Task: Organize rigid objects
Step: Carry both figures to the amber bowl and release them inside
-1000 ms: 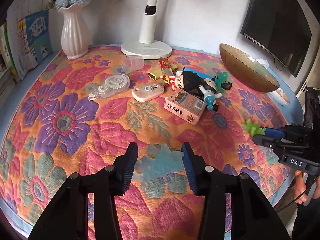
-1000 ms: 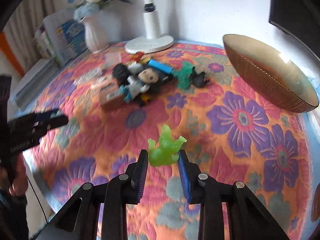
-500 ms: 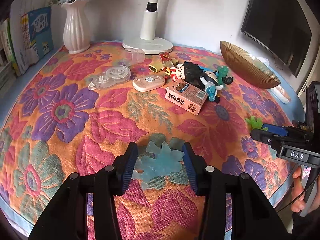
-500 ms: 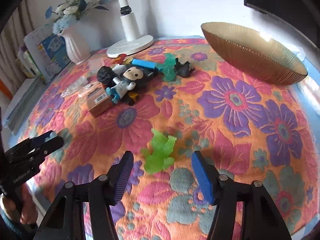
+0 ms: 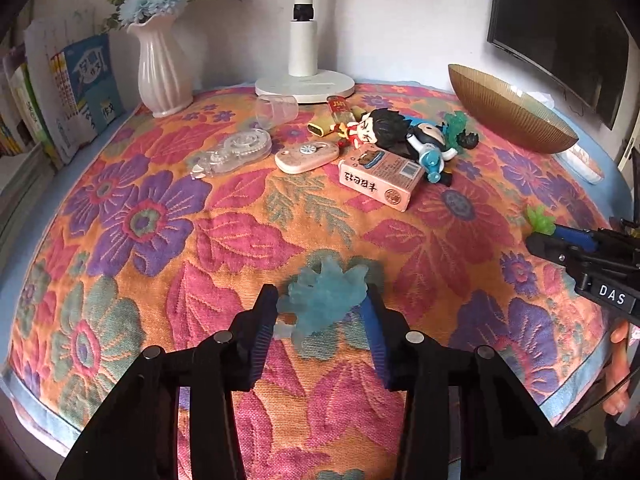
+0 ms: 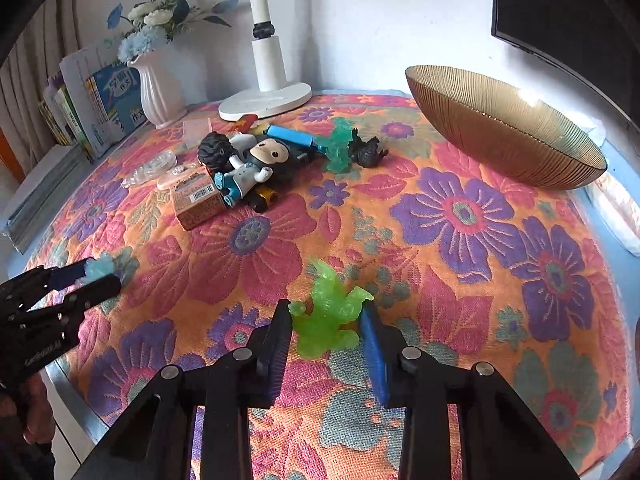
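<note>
A pale blue translucent figure (image 5: 324, 296) sits between the fingers of my left gripper (image 5: 320, 304), and both pads touch its sides. From the right wrist view the same figure (image 6: 98, 266) shows at the tips of the left gripper (image 6: 100, 276). A bright green translucent figure (image 6: 330, 312) lies tilted on the flowered cloth between the fingers of my right gripper (image 6: 326, 314). Its jaws are closing and the pads meet the figure on both sides. In the left wrist view the green figure (image 5: 540, 218) pokes out past the right gripper (image 5: 540, 236).
A gold ribbed bowl (image 6: 500, 136) stands at the back right. A heap of dolls (image 5: 384, 126), a pink box (image 5: 380, 178), a pink oval case (image 5: 306, 156), a clear tape dispenser (image 5: 236, 150) and a clear cup (image 5: 276, 110) lies mid-table. A lamp base (image 5: 306, 88), vase (image 5: 160, 76) and books (image 5: 80, 92) line the back.
The right jaws opened wide, leaving the green figure lying on the cloth, then came back in around it. The left fingers now hold the blue figure, which stands higher between them.
</note>
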The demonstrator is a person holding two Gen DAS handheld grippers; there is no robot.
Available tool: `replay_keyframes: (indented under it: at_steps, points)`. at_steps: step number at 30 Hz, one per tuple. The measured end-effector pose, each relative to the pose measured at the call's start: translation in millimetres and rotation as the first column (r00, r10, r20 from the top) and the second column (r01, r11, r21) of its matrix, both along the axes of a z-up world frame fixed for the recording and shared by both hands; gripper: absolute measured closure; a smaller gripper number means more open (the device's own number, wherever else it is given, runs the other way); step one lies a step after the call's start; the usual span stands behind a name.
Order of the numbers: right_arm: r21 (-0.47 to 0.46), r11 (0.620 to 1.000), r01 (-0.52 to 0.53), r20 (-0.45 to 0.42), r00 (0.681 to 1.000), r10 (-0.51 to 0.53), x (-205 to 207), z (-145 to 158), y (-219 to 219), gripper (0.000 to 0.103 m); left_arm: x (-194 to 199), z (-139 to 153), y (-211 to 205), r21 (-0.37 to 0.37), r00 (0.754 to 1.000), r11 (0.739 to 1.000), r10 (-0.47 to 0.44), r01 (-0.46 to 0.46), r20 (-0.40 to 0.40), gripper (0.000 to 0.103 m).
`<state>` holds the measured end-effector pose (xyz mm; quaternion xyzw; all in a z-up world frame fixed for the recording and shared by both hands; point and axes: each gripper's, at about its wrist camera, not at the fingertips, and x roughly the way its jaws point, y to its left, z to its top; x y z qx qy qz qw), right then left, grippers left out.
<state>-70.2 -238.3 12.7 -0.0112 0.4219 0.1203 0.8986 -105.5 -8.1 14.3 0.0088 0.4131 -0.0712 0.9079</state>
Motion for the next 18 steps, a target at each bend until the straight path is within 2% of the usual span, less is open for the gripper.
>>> replay_keyframes:
  at_steps: [2, 6, 10, 13, 15, 18]
  points:
    - [0.019, 1.000, 0.004, 0.026, 1.000, -0.005, -2.7, 8.5, -3.8, 0.070, -1.6, 11.2, -2.6, -0.039, 0.999, 0.999, -0.020, 0.021, 0.026, 0.064]
    - [0.045, 0.998, 0.049, 0.114, 0.992, -0.054, -2.3, 46.9, -29.2, 0.070, 4.2, 49.5, -23.1, -0.047, 0.991, 0.995, -0.083, 0.088, 0.110, 0.064]
    - [0.074, 0.987, 0.145, 0.217, 0.963, -0.158, 8.4, 101.2, -76.2, 0.070, 30.3, 107.3, -67.5, -0.048, 0.953, 0.974, -0.207, 0.223, 0.221, 0.064]
    - [0.091, 0.967, 0.240, 0.244, 0.936, -0.255, 27.3, 129.8, -111.9, 0.070, 61.0, 142.6, -117.1, -0.051, 0.917, 0.951, -0.280, 0.306, 0.283, 0.064]
    - [0.089, 0.949, 0.301, 0.226, 0.922, -0.314, 48.7, 137.1, -134.9, 0.070, 86.7, 151.0, -149.3, -0.071, 0.908, 0.937, -0.309, 0.341, 0.283, 0.063]
    - [0.059, 0.936, 0.348, 0.158, 0.922, -0.353, 83.5, 125.8, -157.5, 0.070, 132.6, 137.6, -194.3, -0.089, 0.930, 0.938, -0.312, 0.334, 0.196, 0.064]
